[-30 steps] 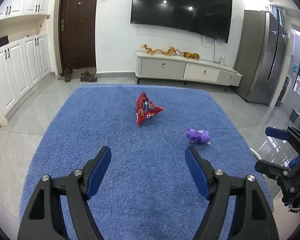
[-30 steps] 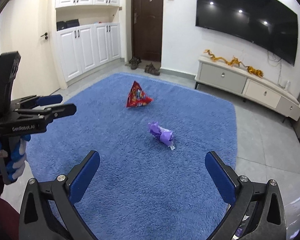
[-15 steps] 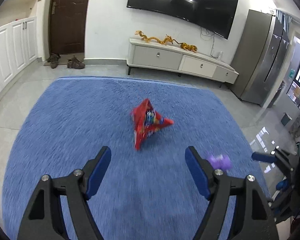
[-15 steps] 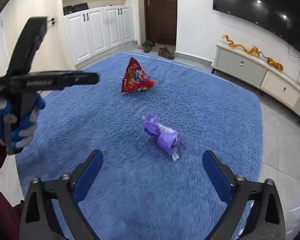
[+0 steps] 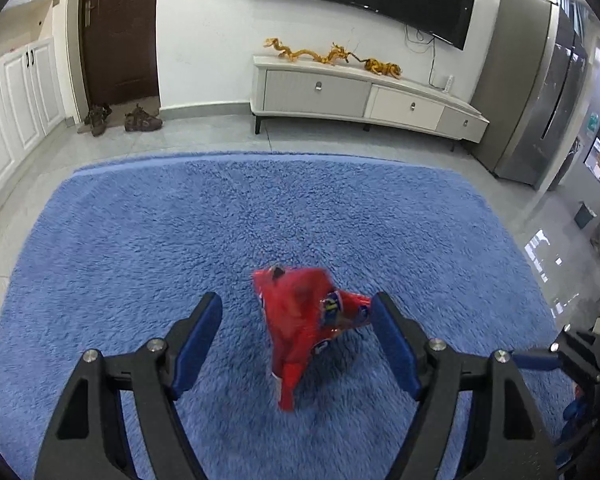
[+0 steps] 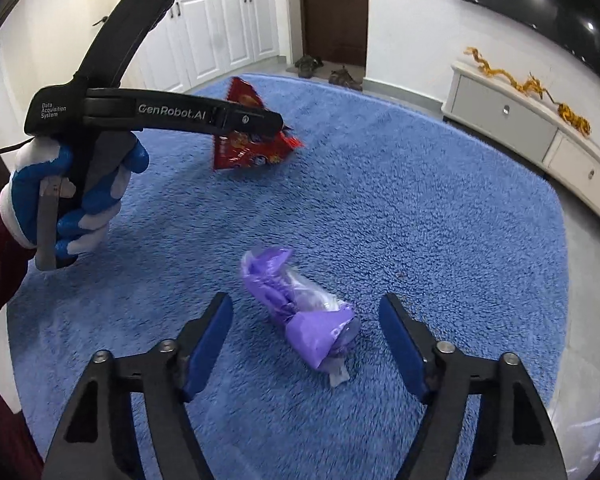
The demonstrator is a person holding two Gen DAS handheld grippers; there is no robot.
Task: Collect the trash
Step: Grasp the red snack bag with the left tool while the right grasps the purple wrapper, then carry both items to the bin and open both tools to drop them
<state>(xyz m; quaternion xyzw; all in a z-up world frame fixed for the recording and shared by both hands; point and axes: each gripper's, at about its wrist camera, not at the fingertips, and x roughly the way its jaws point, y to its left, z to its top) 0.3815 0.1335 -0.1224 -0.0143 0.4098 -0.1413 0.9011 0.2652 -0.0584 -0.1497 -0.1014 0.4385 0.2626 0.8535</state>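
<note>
A red snack bag (image 5: 300, 320) stands crumpled on the blue rug (image 5: 160, 232). My left gripper (image 5: 296, 306) is open around it, a finger on each side, and the bag's right corner reaches the right finger. A purple wrapper (image 6: 300, 312) lies on the rug (image 6: 440, 208) between the fingers of my right gripper (image 6: 305, 306). Those jaws are closing, and the pads stand clear of the wrapper. In the right wrist view the left gripper (image 6: 268, 122), held by a gloved hand (image 6: 72, 200), hangs over the red bag (image 6: 252, 152).
Grey tiled floor surrounds the rug. A low white TV cabinet (image 5: 360, 96) stands against the far wall, with a tall grey fridge (image 5: 528, 92) at the right. Shoes (image 5: 120, 118) lie by the brown door. White cupboards (image 6: 220, 32) line the left wall.
Both grippers have come forward and down over the rug. The red bag now sits between the left fingers, the purple wrapper between the right fingers. The right jaws have narrowed.
</note>
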